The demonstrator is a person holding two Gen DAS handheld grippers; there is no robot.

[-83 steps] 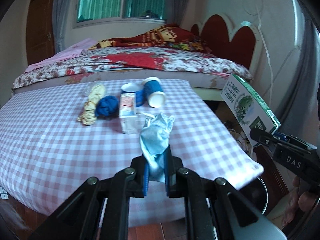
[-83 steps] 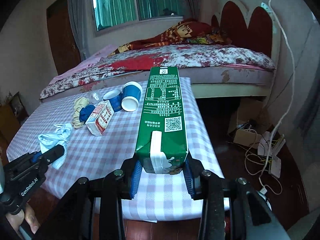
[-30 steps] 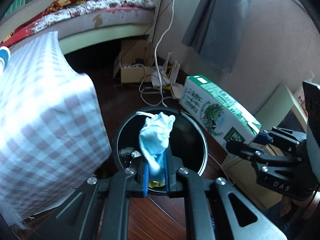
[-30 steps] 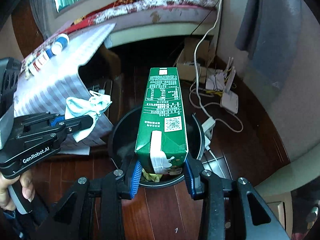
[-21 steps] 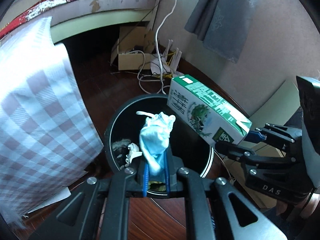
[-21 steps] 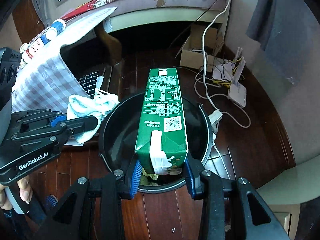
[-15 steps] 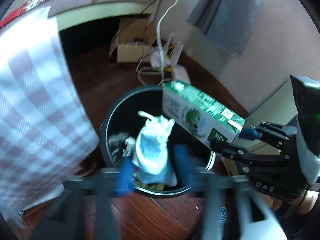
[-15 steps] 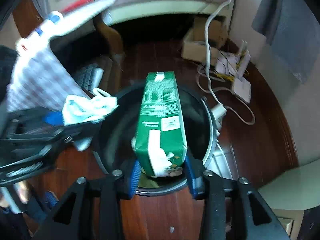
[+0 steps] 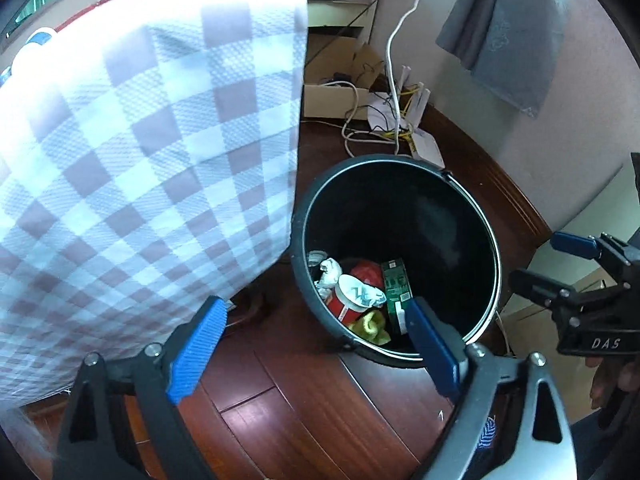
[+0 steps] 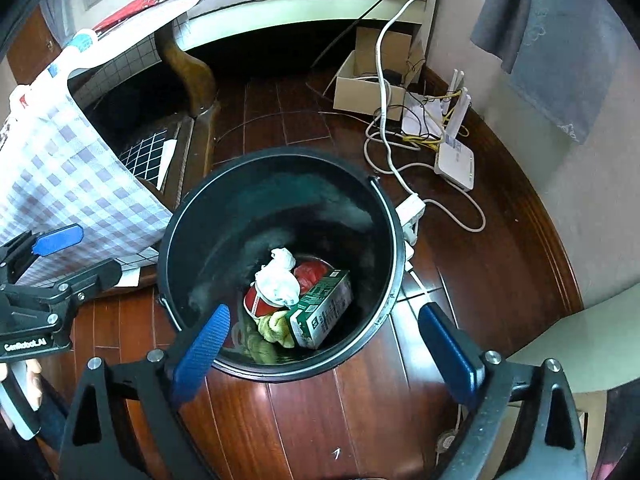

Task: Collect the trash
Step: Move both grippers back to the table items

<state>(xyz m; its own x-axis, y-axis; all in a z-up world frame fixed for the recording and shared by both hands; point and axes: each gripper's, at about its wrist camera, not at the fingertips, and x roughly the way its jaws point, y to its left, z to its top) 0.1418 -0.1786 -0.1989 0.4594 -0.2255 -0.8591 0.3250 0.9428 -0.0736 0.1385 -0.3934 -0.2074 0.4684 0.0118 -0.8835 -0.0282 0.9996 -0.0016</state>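
Note:
A black round bin stands on the wood floor beside the table. At its bottom the green milk carton lies on its side. Beside the carton a pale crumpled face mask rests on a red cup and other rubbish. My left gripper hangs over the bin's near left rim, its jaws opening, with nothing between them. My right gripper is above the bin's near rim, its jaws also opening and empty.
The checked tablecloth hangs down close on the bin's left. Behind the bin lie a white router, tangled cables, a power strip and a cardboard box. A grey curtain hangs at the right wall.
Both grippers have opened and sunk toward the bin. The mask left the left jaws and the carton left the right jaws; both now lie inside the bin.

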